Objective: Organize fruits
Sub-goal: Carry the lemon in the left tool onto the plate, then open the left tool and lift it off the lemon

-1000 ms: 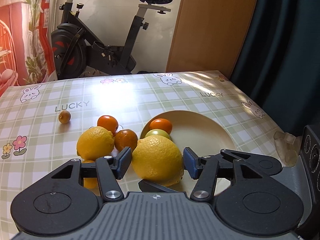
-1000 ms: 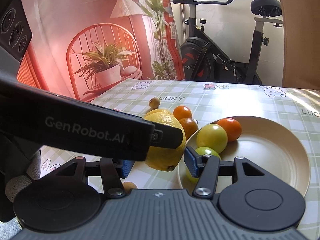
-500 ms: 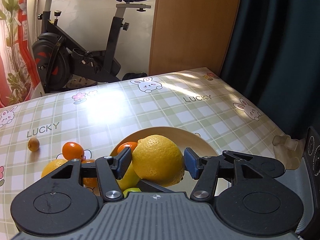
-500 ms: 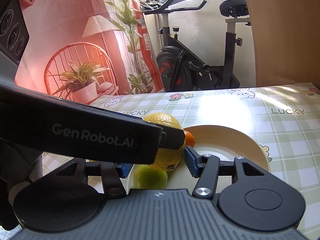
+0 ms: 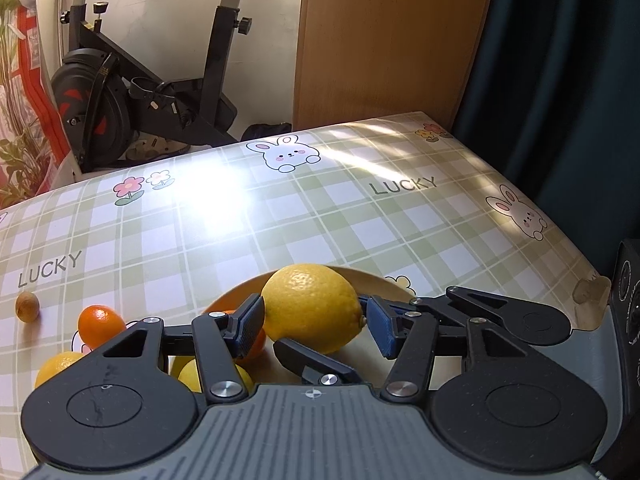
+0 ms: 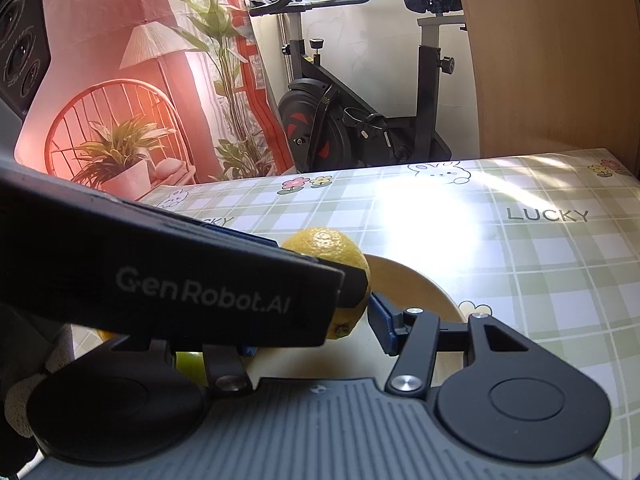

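Jaws of my left gripper (image 5: 316,318) are clamped on the lemon (image 5: 308,304), a blue pad against each side, holding it over the plate (image 5: 390,285). My right gripper (image 6: 316,332) straddles the same lemon. One of its pads is hidden, so I cannot tell whether it grips. An orange (image 5: 100,322) lies on the tablecloth (image 5: 320,208) beside the plate.

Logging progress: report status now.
Left hand-held gripper shut on lemon, over plate. Right hand-held gripper alongside, grip obscured. Green fruit close by.
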